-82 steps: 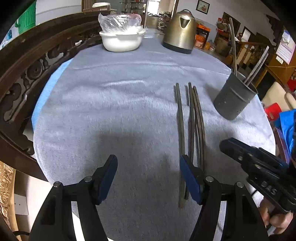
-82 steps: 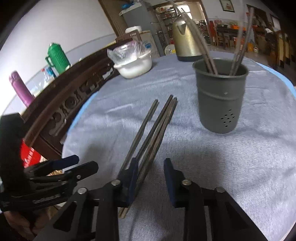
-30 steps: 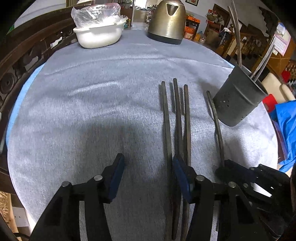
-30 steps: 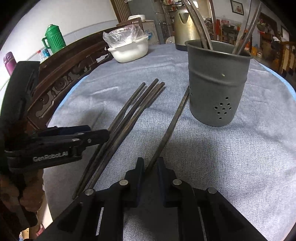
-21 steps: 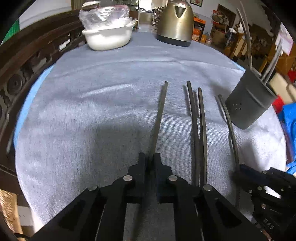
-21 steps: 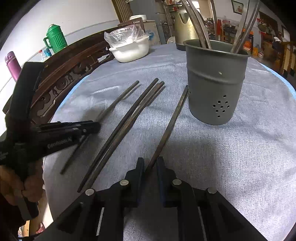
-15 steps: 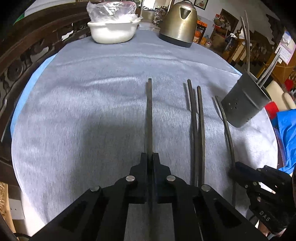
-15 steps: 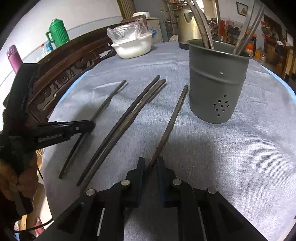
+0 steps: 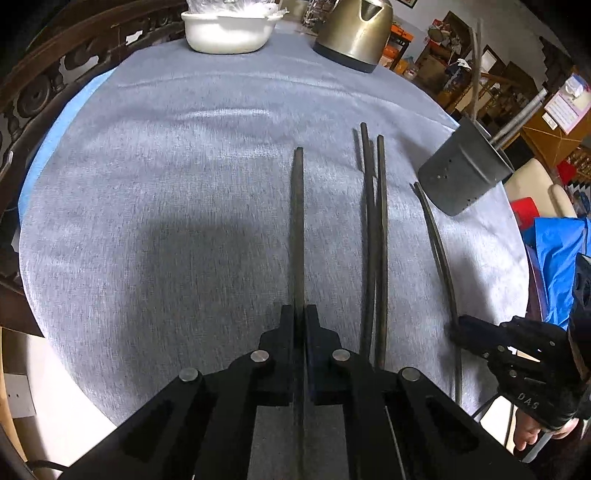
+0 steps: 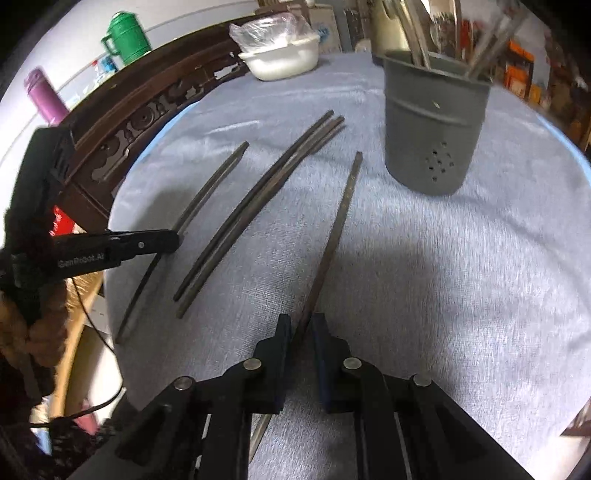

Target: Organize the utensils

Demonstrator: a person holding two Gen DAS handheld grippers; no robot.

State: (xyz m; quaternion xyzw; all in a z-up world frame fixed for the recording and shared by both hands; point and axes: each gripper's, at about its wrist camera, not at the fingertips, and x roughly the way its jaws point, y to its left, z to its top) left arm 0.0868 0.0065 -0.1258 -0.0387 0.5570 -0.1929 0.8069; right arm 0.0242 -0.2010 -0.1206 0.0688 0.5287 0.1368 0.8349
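My left gripper (image 9: 300, 312) is shut on the near end of a dark chopstick (image 9: 298, 221) that points straight away over the grey cloth. To its right, two more chopsticks (image 9: 376, 221) lie side by side. My right gripper (image 10: 301, 323) is shut on another chopstick (image 10: 340, 221) whose far tip points at the base of the grey perforated holder (image 10: 432, 129). Several utensils stand in that holder. The right wrist view shows the left gripper (image 10: 173, 240) at the left with its chopstick (image 10: 207, 192). The right gripper (image 9: 458, 326) appears low on the right in the left wrist view.
A white bowl (image 9: 229, 33) under plastic wrap and a brass kettle (image 9: 351, 33) stand at the far side of the round table (image 9: 147, 184). A carved wooden chair back (image 10: 147, 110) curves along the left edge. A green jug (image 10: 125, 37) and a purple bottle (image 10: 48, 99) stand beyond it.
My left gripper has shut on one chopstick and drawn it leftwards, away from the other two. The right gripper has stayed shut on its chopstick near the holder.
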